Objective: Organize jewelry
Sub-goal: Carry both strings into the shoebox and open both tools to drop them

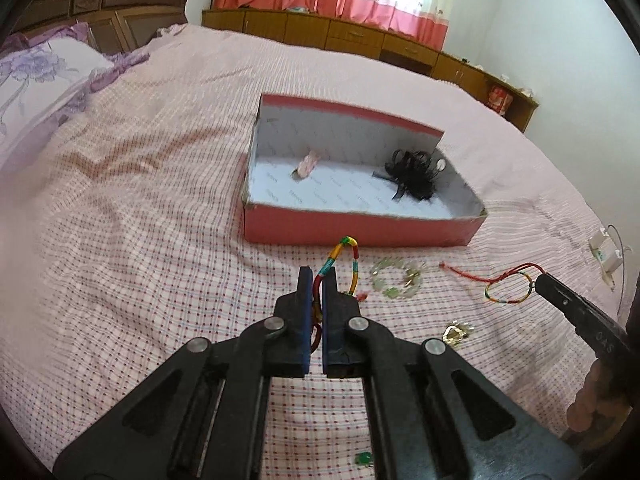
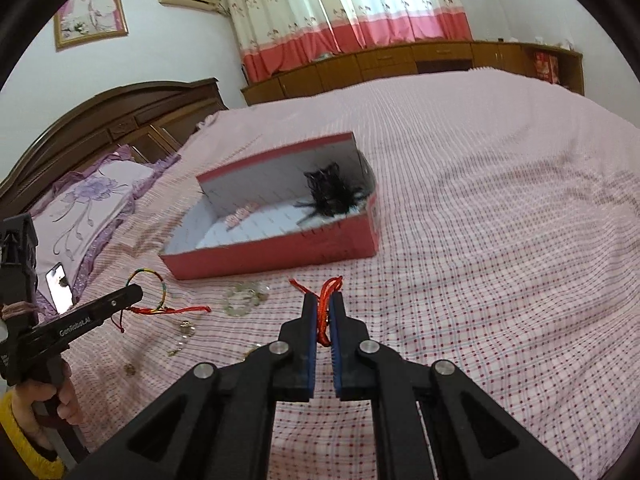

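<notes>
The left gripper (image 1: 317, 278) is pinched nearly shut on a multicoloured woven cord bracelet (image 1: 343, 258), whose loop stands up past the fingertips just short of the near wall of the red shoe box (image 1: 360, 230). The right gripper (image 2: 324, 304) is likewise closed on a red string bracelet (image 2: 326, 312), its loose ends poking out ahead.

Both holds are on thin, limp cord, so a strand could slide from the blue pads on the way over the box wall. A dangling tail could also snag the cardboard rim, or drag the pale bead bracelet (image 1: 396, 278) lying on the bedspread (image 1: 140, 220) between the grippers. In the box, a black feathery hair piece (image 1: 412, 176) sits in the far right corner and a small pink item (image 1: 307, 165) to the left.

The left gripper's side reads "GenRobot.AI" in the right wrist view. The box lining carries repeated print too blurred to read.
</notes>
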{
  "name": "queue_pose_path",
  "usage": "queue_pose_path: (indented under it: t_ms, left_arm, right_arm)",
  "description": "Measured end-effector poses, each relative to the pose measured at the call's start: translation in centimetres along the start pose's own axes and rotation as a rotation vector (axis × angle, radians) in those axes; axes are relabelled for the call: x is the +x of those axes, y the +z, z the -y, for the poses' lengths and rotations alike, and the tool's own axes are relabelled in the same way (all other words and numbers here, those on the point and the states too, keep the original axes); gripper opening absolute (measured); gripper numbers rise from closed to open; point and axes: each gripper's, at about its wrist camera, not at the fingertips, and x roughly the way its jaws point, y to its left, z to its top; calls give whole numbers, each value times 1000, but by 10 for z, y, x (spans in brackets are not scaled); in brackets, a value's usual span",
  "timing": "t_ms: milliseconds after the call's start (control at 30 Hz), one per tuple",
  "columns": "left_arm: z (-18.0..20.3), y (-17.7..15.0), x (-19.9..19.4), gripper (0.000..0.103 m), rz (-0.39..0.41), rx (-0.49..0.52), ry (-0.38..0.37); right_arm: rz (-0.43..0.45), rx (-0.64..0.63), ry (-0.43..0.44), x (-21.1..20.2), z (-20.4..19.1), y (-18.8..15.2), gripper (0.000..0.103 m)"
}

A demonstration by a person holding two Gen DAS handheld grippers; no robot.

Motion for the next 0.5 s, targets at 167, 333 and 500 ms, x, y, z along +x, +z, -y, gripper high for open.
queue_pose_path:
  t_ms: [167, 333, 500]
  left_arm:
    - [8, 7, -15, 0, 48, 16, -14]
    - [14, 15, -27, 0, 92, 28, -23]
    - [17, 26, -37, 0, 135, 41, -28]
  right_arm:
    - [45, -21, 15, -22, -6, 4, 7]
    - [93, -41, 36, -41, -15, 15, 7]
    - [138, -60, 65, -55, -25, 30, 7]
